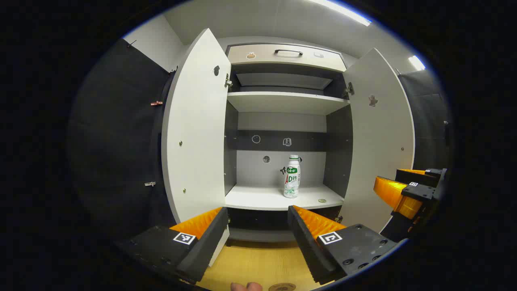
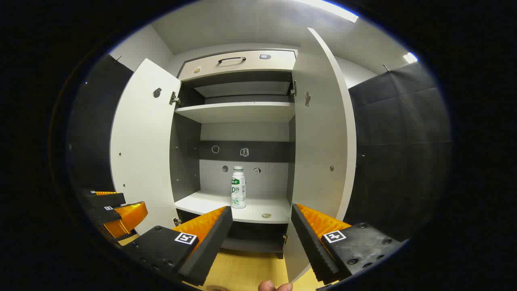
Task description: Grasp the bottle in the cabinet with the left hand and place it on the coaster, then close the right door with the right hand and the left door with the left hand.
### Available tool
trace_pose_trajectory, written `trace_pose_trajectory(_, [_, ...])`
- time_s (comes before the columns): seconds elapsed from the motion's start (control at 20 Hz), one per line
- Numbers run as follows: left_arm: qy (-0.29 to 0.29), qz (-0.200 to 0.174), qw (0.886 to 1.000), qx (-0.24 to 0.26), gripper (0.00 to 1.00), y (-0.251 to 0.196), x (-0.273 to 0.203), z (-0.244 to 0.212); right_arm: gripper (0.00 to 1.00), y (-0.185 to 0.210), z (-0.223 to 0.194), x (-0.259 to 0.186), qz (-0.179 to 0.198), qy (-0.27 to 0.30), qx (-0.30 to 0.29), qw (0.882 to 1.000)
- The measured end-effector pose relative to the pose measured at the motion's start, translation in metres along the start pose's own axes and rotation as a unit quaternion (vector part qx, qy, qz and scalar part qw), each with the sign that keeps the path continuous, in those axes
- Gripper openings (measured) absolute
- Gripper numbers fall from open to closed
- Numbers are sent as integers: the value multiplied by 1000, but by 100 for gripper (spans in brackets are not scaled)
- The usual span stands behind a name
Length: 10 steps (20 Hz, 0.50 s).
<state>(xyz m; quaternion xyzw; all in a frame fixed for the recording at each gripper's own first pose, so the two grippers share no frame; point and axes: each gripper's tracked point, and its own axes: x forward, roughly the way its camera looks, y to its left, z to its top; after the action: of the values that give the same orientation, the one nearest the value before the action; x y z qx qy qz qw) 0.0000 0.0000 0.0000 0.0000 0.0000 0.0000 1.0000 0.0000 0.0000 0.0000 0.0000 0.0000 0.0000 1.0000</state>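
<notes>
A tall white cabinet point(image 1: 282, 103) of smooth flat panels stood with both doors swung wide, its inside walls dark grey, with a pale drawer front and a dark curved handle point(image 1: 288, 52) at the top. The left door point(image 1: 198, 129) and the right door point(image 1: 379, 137) were plain matte white slabs dotted with small screw heads. On the lower white shelf point(image 1: 262, 199) the small white plastic bottle with a green label point(image 1: 292, 176) stood upright, right of centre, with a little round disc point(image 1: 322, 200) lying near it at the shelf's front edge. Below lay the pale wood-grain tabletop point(image 1: 258, 264); in the left gripper view the rim of a round brown coaster point(image 1: 282, 287) showed at its near edge, next to a fingertip. The left hand-held gripper point(image 1: 257, 226) was held level and aimed at the shelf, its ribbed fingers spread apart and grasping nothing, well short of the bottle. The right hand-held gripper point(image 2: 261, 226) was likewise released, fingers wide, pointing at the cabinet from further right so that the right door point(image 2: 323, 153) stood nearly edge-on. Each view caught the other gripper low at its side.
</notes>
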Motion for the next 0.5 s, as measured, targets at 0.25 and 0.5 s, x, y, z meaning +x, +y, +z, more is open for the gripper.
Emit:
trace_pose_trajectory(0.25, [-6, -4, 1000, 5, 95, -6, 6, 4, 98, -5, 3, 0, -8, -2, 2, 1000])
trace_pose_trajectory(0.5, [-16, -10, 1000, 18, 95, -14, 9, 12, 97, -9, 12, 0, -10, -14, 5, 1000])
